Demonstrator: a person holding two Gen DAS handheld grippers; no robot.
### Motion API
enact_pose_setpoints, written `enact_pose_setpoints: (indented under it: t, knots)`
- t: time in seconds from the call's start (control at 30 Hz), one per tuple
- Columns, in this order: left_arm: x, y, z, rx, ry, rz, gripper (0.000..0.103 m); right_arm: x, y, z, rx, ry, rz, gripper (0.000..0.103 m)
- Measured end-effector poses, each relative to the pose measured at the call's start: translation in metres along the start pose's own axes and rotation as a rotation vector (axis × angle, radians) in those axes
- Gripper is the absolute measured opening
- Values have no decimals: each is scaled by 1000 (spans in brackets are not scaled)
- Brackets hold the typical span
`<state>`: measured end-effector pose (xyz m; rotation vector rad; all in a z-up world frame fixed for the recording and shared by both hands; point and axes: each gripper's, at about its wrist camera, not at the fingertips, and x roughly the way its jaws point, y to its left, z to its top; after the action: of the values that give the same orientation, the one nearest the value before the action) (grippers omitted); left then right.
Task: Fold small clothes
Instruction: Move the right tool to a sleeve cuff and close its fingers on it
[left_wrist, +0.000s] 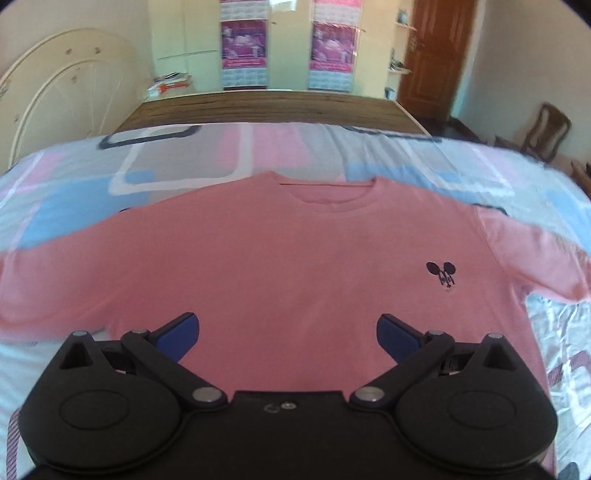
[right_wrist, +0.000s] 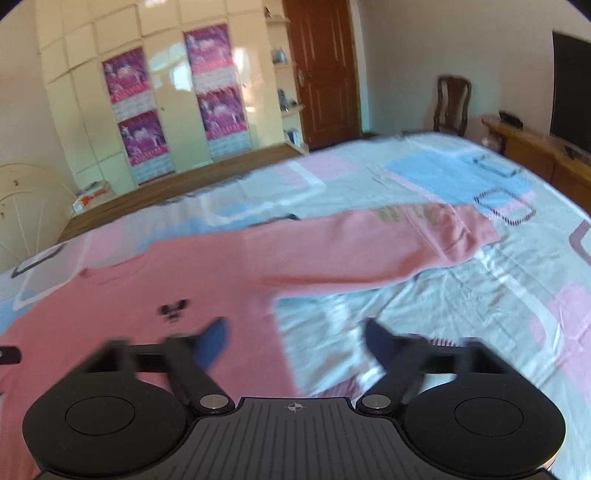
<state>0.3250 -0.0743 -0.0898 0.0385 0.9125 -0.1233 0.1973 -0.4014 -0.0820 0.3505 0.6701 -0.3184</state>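
A pink long-sleeved shirt lies spread flat, front up, on the bed, neckline away from me, with a small dark mouse logo on the chest. My left gripper is open and empty, hovering over the shirt's lower middle. In the right wrist view the shirt fills the left side, and its right sleeve stretches out to the right. My right gripper is open and empty, above the shirt's right side edge below the armpit. This view is motion-blurred.
The bed has a pastel patchwork sheet. A wooden bed frame edge lies beyond it, then cupboards with posters. A door, a chair and a TV cabinet stand at the right.
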Motion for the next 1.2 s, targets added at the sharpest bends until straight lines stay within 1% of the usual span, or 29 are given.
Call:
enact_pose_setpoints:
  t: [0.1,0.17,0.27,0.33,0.43,0.57,0.67,0.8,0.83,0.87,0.93,0.97,1.0,1.03,1.1,1.2]
  knots:
    - [19,-20,7,35,-8,-14,99,32,-40,15,62,37,-12,69]
    - [32,-32,12,37,-5,-7,99,49,-66,25,90,47,-41,69]
    - [50,-45,19,10,17,-2,97,70,-102,36,137,62,-86,64]
    - [62,-52,23,0,24,2,97,83,-123,43,167,72,-122,64]
    - [76,-64,27,27,15,17,96,98,-152,50,218,75,-178,64]
    - [93,-74,32,48,45,26,94,116,-183,56,268,100,-228,64]
    - [100,-77,34,56,49,30,93,132,-202,59,308,108,-242,64]
    - [107,-80,38,68,66,38,90,146,-219,66,339,79,-255,63]
    - [109,-81,38,70,71,38,88,149,-220,68,341,72,-260,54]
    - [111,-81,39,71,77,36,86,155,-222,71,340,64,-265,47]
    - [113,-82,39,73,85,31,84,160,-225,74,352,46,-276,27]
    - [115,-82,40,75,88,28,84,161,-227,76,363,37,-270,22]
    - [116,-82,40,75,94,22,84,167,-230,78,367,34,-264,15]
    - [117,-81,39,71,98,18,84,167,-229,79,361,31,-260,11]
    - [119,-80,41,68,107,18,84,163,-223,82,333,3,-256,10]
    - [118,-77,43,56,99,33,83,155,-203,91,253,-49,-230,9]
